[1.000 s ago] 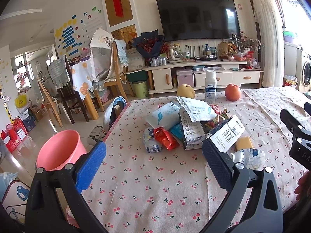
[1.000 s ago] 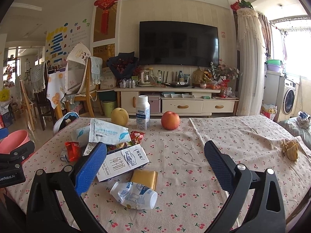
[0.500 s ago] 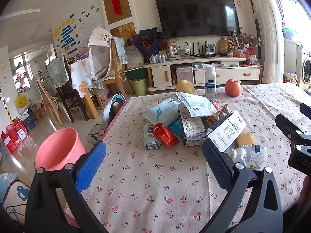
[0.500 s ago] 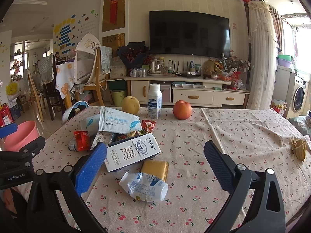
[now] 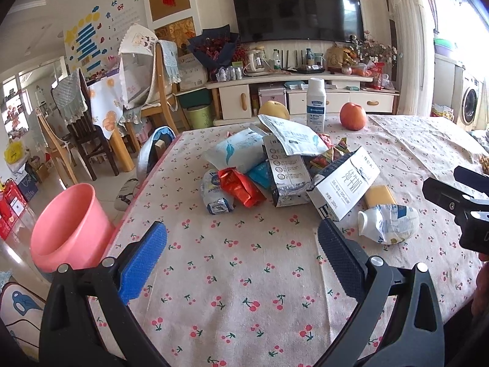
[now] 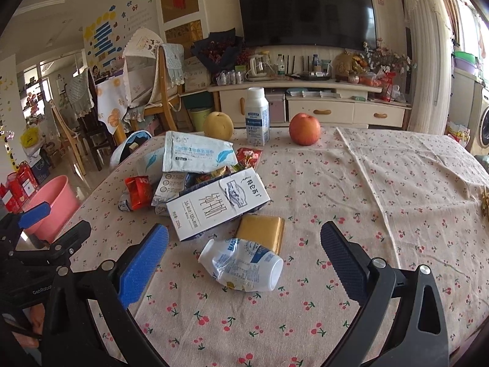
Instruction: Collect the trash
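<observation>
Right tool [image 6: 243,255] agape, crushed bottle [image 6: 243,264] btwn fingers; left tool [image 5: 241,252] agape, trash pile [image 5: 275,168] ahead.

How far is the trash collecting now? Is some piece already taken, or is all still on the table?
Nothing looks collected yet. The left gripper and right gripper are both open and empty. All the trash is left on the table: the crushed bottle, the milk carton, the gold packet and the wrapper pile. The visible part of the pink bin beside the table shows no trash.
</observation>
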A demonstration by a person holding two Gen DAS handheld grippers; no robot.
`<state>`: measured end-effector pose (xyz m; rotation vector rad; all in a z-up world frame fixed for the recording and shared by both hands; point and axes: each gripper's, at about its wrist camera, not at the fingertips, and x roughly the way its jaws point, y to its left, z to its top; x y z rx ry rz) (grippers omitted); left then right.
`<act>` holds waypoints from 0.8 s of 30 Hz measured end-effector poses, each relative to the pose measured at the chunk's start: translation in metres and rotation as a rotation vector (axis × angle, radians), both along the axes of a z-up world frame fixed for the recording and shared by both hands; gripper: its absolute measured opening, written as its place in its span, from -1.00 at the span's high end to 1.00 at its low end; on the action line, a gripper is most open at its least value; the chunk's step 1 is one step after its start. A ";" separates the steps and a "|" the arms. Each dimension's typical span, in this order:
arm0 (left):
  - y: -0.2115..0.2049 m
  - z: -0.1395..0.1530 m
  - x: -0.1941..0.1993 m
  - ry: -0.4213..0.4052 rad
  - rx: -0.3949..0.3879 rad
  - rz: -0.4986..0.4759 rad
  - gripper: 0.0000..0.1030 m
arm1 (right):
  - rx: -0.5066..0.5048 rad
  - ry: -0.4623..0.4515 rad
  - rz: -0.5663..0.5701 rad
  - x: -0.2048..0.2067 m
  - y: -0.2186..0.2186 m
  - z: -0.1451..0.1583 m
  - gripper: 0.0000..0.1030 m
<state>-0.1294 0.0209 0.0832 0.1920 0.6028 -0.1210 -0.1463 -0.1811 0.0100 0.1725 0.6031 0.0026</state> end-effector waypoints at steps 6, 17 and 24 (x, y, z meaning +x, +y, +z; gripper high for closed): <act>-0.011 -0.019 0.007 0.065 -0.013 -0.076 -0.93 | 0.068 0.081 -0.003 0.010 -0.009 -0.015 -0.89; -0.046 -0.029 0.023 0.048 0.083 -0.228 -0.93 | 0.197 0.208 0.009 0.027 -0.022 -0.039 -0.55; -0.066 -0.030 0.034 0.039 0.125 -0.313 -0.93 | 0.219 0.256 0.050 0.033 -0.020 -0.047 -0.56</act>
